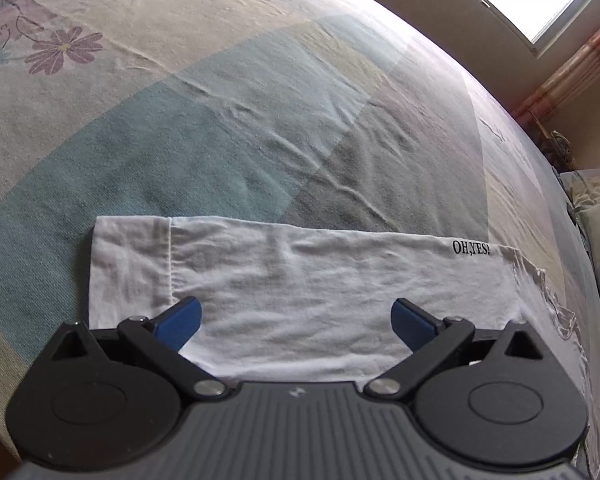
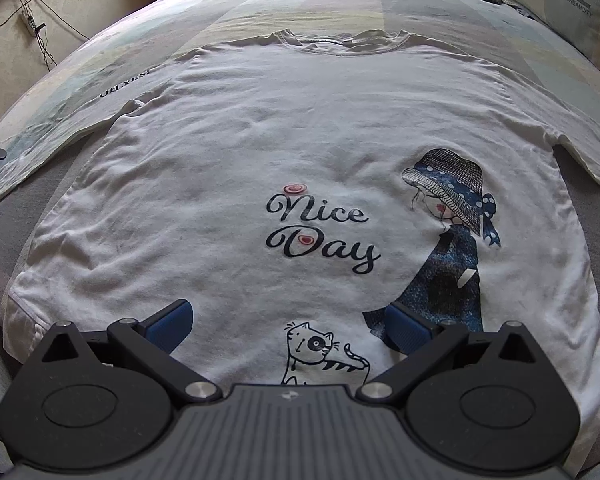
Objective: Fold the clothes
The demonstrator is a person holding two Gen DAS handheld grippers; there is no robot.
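A white shirt (image 2: 228, 152) lies flat and face up on the bed (image 1: 220, 120), its neck at 12 o'clock in the right view. One long sleeve (image 1: 300, 280) stretches straight out under the left hand-held gripper (image 1: 296, 316), which is wide open and holds nothing. The right hand-held gripper (image 2: 290, 324) is wide open too, low over the bottom edge. I think a good fold starts with the sleeve: pinch near its end at 9 o'clock, lift gently, and lay it across the shirt without bunching.
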